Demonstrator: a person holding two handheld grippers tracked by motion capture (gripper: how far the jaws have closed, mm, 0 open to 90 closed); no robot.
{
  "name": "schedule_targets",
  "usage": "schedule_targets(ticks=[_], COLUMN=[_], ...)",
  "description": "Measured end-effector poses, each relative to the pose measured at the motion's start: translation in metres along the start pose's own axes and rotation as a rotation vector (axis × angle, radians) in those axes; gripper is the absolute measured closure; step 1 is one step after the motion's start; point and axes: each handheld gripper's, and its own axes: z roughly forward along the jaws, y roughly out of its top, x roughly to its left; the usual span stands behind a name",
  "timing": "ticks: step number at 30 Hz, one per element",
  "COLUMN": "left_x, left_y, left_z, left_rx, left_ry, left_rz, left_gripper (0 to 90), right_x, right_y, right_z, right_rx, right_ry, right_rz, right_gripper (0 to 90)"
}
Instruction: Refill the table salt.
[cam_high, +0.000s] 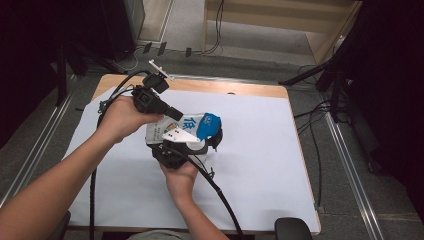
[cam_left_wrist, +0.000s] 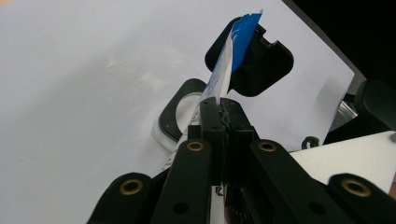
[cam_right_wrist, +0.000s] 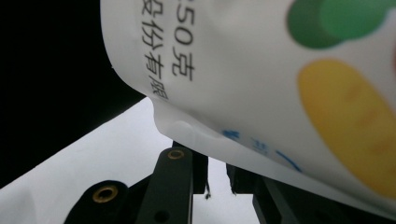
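A white pouch (cam_high: 192, 125) with a blue top corner and printed characters is held up over the middle of the white-covered table. My left gripper (cam_high: 175, 114) comes in from the upper left, shut on the pouch's upper edge. In the left gripper view the jaws (cam_left_wrist: 223, 105) meet on the thin white-and-blue edge (cam_left_wrist: 233, 42). My right gripper (cam_high: 190, 146) sits under the pouch at its near side. In the right gripper view the pouch (cam_right_wrist: 257, 70) looms close and its lower seam covers the jaw tips (cam_right_wrist: 217, 163), which stand close together on it.
Beyond the pouch a white round container with a black rim (cam_left_wrist: 173, 119) and a black rounded lid (cam_left_wrist: 261, 65) lie on the table, seen as a dark shape (cam_high: 218, 137) in the high view. A white sheet (cam_high: 260, 165) covers the table. Cables trail off its near edge.
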Motion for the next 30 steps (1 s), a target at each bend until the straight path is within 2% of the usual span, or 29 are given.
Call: schedule_targets(ticks=[11,15,22,30], left_x=[0.0012,0.0009,0.0005,-0.0017], left_y=[-0.0006,-0.0003,-0.0005,0.0013], left_z=[0.0010,0.0011,-0.0011,-0.0031], left_rx=[0.005,0.005,0.018,0.023], left_ry=[-0.005,-0.009,-0.009,-0.002], left_rz=[0.003,0.000,0.004,0.009], left_gripper=[87.8,82.9,89.2,89.9], right_x=[0.0009,0.0018,0.0037,0.0062], right_y=[0.0013,0.0018,0.0025,0.0034], right_z=[-0.0010,-0.0008,-0.0003,-0.0003], right_rx=[-0.002,-0.005,-0.010,-0.018], right_ry=[0.008,0.011,0.019,0.022], right_rz=[0.004,0.005,0.004,0.000], right_gripper=[81.5,81.5,81.6,81.4])
